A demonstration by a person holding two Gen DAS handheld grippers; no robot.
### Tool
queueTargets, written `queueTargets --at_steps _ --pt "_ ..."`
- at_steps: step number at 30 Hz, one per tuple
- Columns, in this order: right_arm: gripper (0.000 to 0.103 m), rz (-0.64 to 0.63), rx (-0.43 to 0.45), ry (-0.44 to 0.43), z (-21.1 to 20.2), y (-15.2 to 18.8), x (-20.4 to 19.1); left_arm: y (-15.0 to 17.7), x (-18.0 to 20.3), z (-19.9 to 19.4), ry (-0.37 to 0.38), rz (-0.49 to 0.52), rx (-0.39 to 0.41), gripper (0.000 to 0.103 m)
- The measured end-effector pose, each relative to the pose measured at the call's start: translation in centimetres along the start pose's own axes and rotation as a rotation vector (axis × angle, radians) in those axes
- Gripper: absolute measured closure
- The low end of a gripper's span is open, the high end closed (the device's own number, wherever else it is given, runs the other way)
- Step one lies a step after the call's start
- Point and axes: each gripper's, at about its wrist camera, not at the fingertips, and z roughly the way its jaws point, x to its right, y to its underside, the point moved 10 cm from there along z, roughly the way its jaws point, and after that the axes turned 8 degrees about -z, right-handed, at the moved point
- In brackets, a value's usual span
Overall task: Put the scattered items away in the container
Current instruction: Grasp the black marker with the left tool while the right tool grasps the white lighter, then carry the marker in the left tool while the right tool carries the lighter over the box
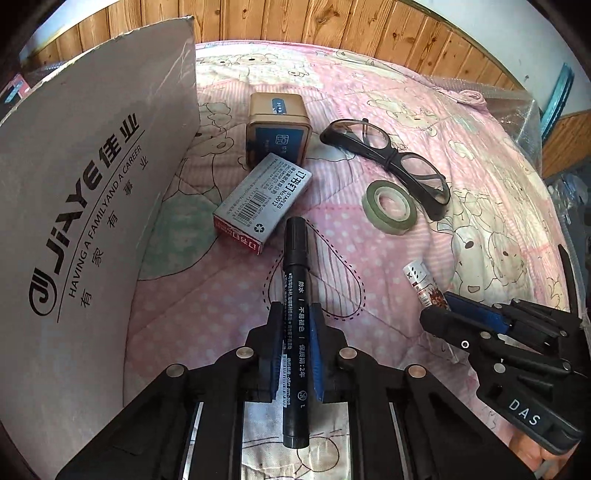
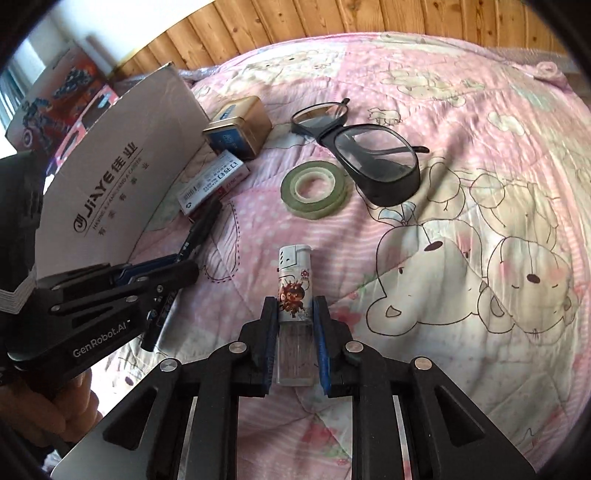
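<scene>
My left gripper (image 1: 295, 314) is shut on a black marker (image 1: 294, 280), which points forward over the pink quilt. My right gripper (image 2: 294, 308) is shut on a white lighter (image 2: 294, 280) with a cartoon print. From the left wrist, the right gripper (image 1: 439, 306) shows at the lower right with the lighter (image 1: 424, 282) in it. A cardboard box (image 1: 74, 203) marked JIAYE stands at the left, its flap upright. On the quilt lie a staples box (image 1: 262, 203), a gold tin (image 1: 277, 127), a green tape roll (image 1: 391, 206) and black glasses (image 1: 391, 158).
A pink cartoon quilt (image 2: 461, 221) covers the bed. Wooden panelling (image 2: 295, 22) runs along the far side. Coloured boxes (image 2: 62, 96) stand behind the cardboard box (image 2: 110, 177). A hand (image 2: 62, 406) holds the left gripper (image 2: 188, 266) at the lower left.
</scene>
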Motion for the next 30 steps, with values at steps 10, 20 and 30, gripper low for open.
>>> queueTargets --at_steps 10,20,30 --pt "0.084 0.039 0.029 -0.032 -2.1 -0.2 -1.5 0.1 0.7 -3.5 0.056 -0.065 0.008 0.089" --pt "0.084 0.053 0.059 -0.05 -5.4 1.7 -3.8 1.5 1.4 -6.9 0.071 -0.071 0.047 0.089" --pt "0.084 0.018 0.106 -0.046 -9.1 3.6 -6.8 4.0 1.7 -11.3 0.088 -0.067 0.097 0.089"
